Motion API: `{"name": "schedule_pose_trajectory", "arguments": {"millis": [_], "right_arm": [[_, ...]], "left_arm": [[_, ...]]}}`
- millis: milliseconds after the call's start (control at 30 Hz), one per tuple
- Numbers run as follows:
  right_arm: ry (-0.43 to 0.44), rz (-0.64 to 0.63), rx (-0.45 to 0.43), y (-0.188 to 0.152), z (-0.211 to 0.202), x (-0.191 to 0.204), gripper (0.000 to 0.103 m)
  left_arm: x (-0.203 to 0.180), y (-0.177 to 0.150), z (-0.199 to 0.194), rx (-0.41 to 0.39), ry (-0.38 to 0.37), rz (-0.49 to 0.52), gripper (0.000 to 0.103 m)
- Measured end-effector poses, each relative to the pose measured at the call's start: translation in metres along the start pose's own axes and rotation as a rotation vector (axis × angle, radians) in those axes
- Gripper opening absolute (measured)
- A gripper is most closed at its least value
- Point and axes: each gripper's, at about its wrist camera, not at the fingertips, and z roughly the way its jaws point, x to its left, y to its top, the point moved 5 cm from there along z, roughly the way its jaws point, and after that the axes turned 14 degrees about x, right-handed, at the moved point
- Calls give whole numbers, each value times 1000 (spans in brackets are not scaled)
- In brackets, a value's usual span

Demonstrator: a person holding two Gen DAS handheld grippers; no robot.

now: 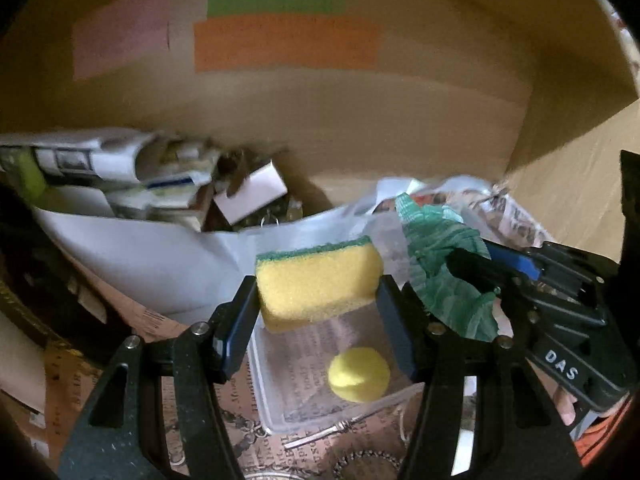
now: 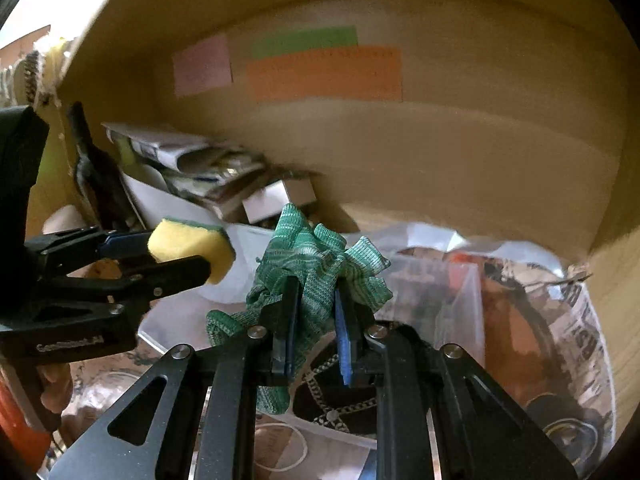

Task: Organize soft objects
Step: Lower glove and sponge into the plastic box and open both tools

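My left gripper [image 1: 318, 284] is shut on a yellow sponge with a green scrub top [image 1: 318, 278] and holds it in the air above a clear plastic tray [image 1: 272, 408]. A small yellow ball [image 1: 359, 374] lies in that tray. My right gripper [image 2: 316, 292] is shut on a crumpled green knit cloth [image 2: 316, 264], also lifted. In the left wrist view the cloth [image 1: 444, 276] and the right gripper [image 1: 472, 268] are just right of the sponge. In the right wrist view the left gripper [image 2: 188, 248] with the sponge [image 2: 188, 246] is at the left.
A cardboard wall [image 1: 360, 128] with pink, green and orange sticky notes [image 1: 286, 42] stands behind. Papers and small boxes [image 1: 160, 184] are piled at the back left. Clear plastic and newspaper [image 2: 520, 300] lie at the right. A chain [image 2: 340, 400] lies below the right gripper.
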Motion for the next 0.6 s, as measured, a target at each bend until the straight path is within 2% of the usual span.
{"name": "schedule_pose_trajectory", "arguments": {"millis": [300,467,600], "right_arm": [[-6,19,106,-10,37,-7,16],[-3,22,133,-12,44,-9,18],[-9,15,134,-11,44,-7,27]], "left_arm": [[-3,0,42,104,25,20,59],[-4,0,45,111,17,31,67],[-5,0,38,95,27,40,70]]}}
